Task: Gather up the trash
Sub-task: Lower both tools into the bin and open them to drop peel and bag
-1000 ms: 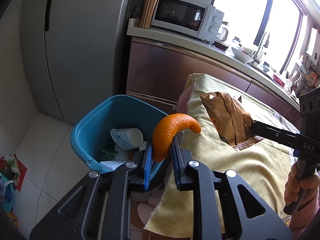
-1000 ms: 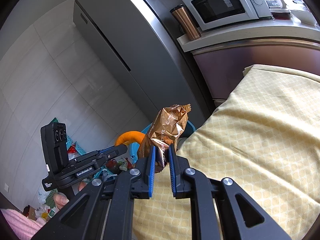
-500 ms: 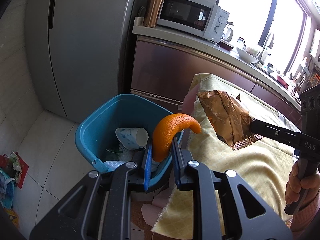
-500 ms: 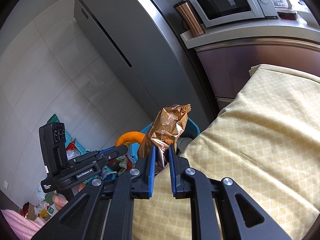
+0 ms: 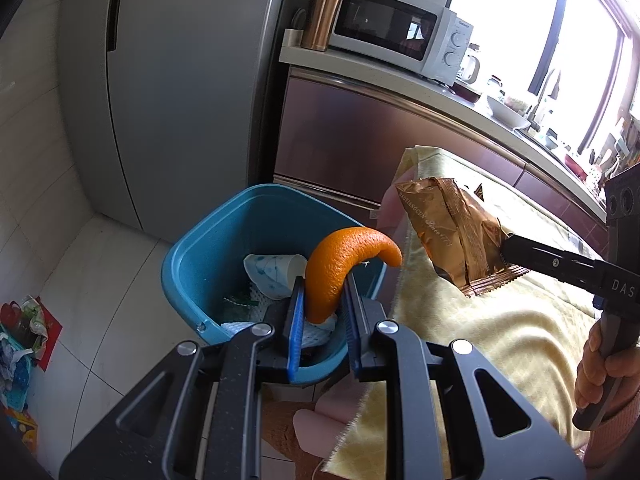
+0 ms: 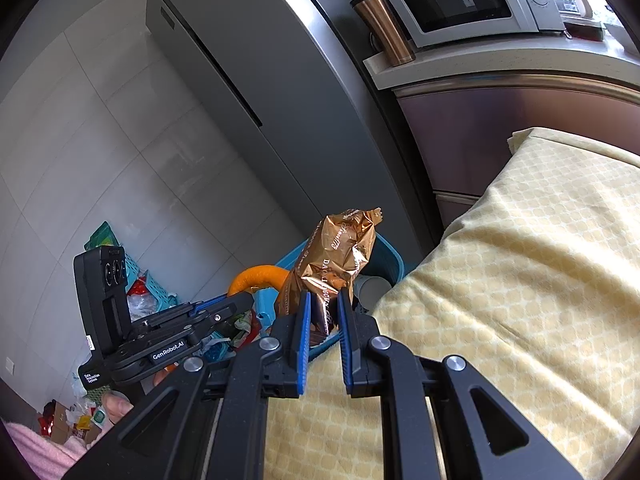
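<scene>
Little has changed: the left gripper (image 5: 322,300) still pinches the curved orange peel (image 5: 340,264) over the blue plastic bin (image 5: 188,256), the right gripper (image 6: 323,320) still clamps the crumpled bronze foil wrapper (image 6: 336,256) near it; both look ready to drop.

bright daylight, window (image 5: 576,40) glare, fisheye edges

Two grippers: the left gripper (image 5: 322,300) and the right gripper (image 6: 323,312), each with two blue-padded fingers (image 5: 295,320). One orange peel (image 5: 340,266). One gold wrapper (image 5: 456,232). One blue bin (image 5: 208,248), with one paper cup (image 5: 272,274) showing inside it among other scraps too jumbled to count. One fridge (image 5: 180,80). One microwave (image 5: 396,34). One copper tumbler (image 5: 322,16). One yellow cloth (image 6: 520,260) over the tabletop. One white bowl (image 5: 508,114) on the counter. One hand (image 5: 604,372) in the left view.
</scene>
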`<state>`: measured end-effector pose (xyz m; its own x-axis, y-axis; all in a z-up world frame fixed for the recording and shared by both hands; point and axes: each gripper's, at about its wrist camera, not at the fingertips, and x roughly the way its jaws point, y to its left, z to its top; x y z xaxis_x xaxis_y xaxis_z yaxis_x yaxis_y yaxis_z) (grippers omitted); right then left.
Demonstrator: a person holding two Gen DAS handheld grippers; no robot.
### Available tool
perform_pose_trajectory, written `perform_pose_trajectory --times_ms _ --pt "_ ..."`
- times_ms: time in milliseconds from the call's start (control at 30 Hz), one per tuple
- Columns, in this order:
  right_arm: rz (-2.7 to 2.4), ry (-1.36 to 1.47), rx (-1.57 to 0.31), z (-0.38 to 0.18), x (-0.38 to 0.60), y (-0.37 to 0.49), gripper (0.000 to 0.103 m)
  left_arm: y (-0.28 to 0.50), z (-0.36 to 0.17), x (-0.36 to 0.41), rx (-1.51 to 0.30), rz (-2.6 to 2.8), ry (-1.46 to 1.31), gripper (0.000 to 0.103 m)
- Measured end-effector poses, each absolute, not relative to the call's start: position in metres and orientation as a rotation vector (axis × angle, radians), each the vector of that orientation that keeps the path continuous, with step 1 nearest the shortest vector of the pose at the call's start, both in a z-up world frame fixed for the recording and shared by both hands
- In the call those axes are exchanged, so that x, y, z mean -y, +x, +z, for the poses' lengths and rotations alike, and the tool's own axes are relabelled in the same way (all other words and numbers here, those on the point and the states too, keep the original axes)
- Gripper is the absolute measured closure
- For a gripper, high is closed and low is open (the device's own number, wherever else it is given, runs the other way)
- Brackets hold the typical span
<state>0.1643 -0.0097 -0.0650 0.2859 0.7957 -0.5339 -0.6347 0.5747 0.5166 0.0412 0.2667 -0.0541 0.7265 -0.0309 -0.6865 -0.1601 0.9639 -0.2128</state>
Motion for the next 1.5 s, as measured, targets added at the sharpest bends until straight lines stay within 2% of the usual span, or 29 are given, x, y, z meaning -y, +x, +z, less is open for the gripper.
perform_pose_trajectory --times_ms 1500 --pt "0.952 0.144 -0.915 -0.084 -0.040 0.177 0.091 0.065 -0.087 -0.281 -0.815 0.149 -0.280 0.084"
